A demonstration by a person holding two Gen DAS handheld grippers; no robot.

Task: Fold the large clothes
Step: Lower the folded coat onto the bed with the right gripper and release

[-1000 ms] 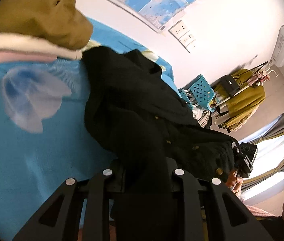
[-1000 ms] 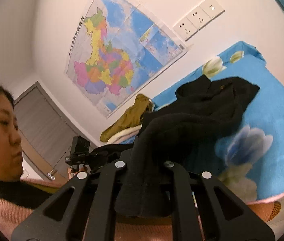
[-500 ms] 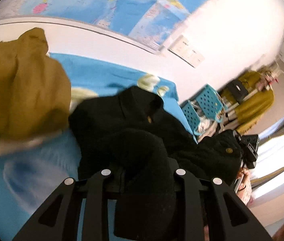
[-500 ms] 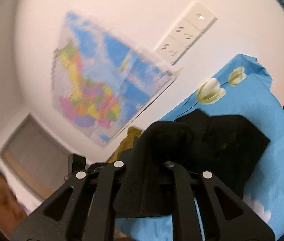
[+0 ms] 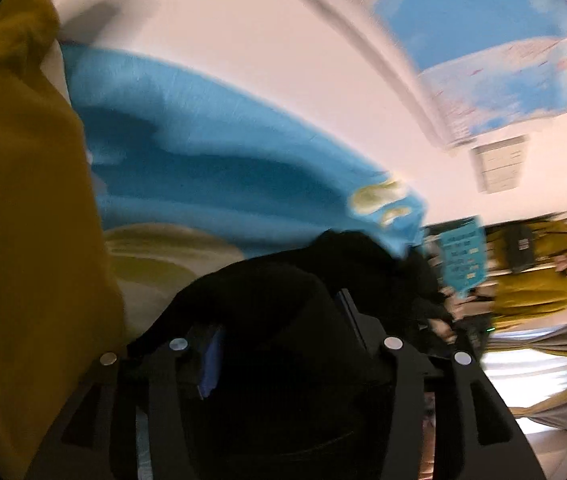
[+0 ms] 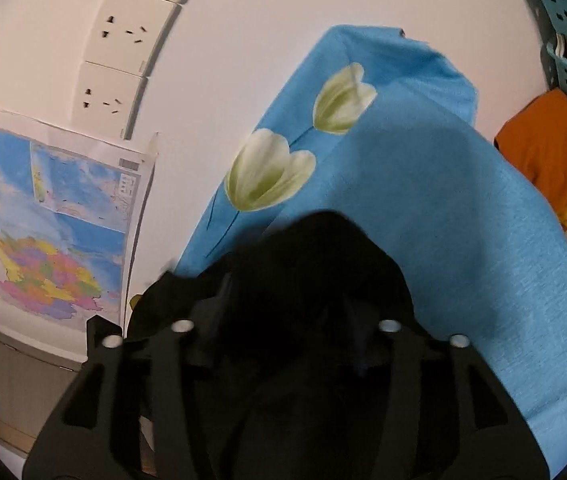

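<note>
Black knit fills the lower middle of both wrist views: the black cardigan lies bunched on the blue bedsheet, whose printed white tulips sit at about eleven o'clock from the garment in the right view. No brand or label shows on it. The wall map carries print too small to read, and the wall sockets above it bear no legible marks.

Both grippers point forward and downward over the bed. The right gripper has just been opening its jaws; they stand wide apart, with the cardigan's heaped fabric between them, and I cannot tell whether the fingers still touch the cloth. The left gripper has also just been opening, to a moderate gap, with dark fabric mounded between its fingers and draped over them. A blue pad shows bare inside its left finger, clear of the cloth.

In the blurred left view, a mustard garment crowds the nine o'clock edge, and a turquoise perforated basket stands at three o'clock beside a rack of hanging yellow-green clothes. An orange cloth lies past the bed's edge at two o'clock in the right view.
</note>
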